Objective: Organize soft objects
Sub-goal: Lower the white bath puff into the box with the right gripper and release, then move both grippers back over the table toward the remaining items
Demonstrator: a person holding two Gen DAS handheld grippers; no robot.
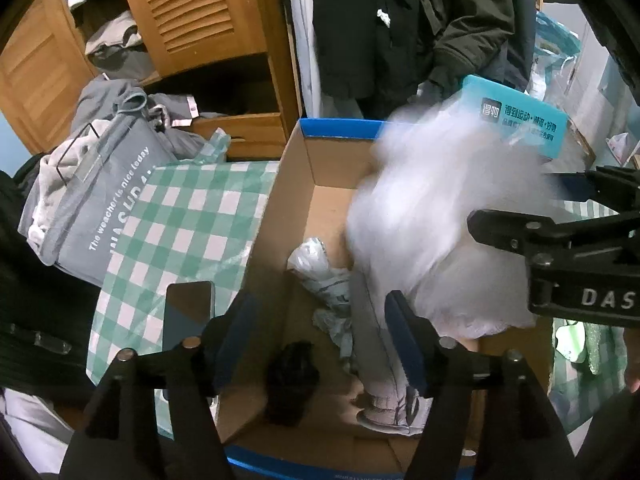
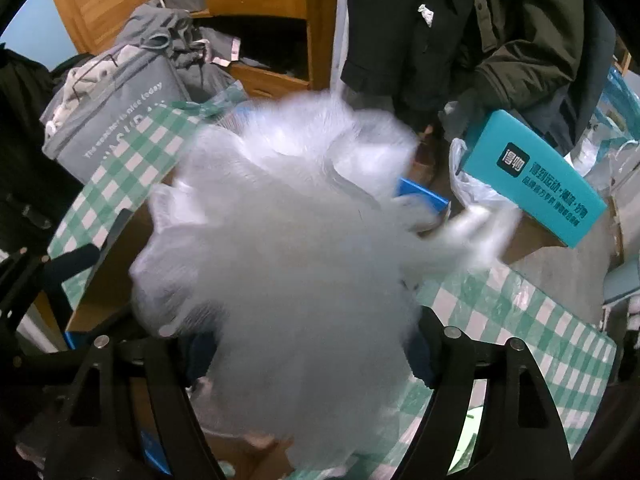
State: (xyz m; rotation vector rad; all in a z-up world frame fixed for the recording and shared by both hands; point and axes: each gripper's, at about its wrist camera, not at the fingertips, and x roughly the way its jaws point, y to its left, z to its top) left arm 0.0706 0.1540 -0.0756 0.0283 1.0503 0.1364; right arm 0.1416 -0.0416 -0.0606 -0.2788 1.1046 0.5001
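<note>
My left claw [image 1: 320,340] stands wide and empty above the open cardboard box [image 1: 320,168]. My right claw [image 2: 312,356] is also spread, with a blurred white plastic bag [image 2: 280,240] loose between its fingers, over the box on the green checked cloth [image 1: 188,220].
</note>
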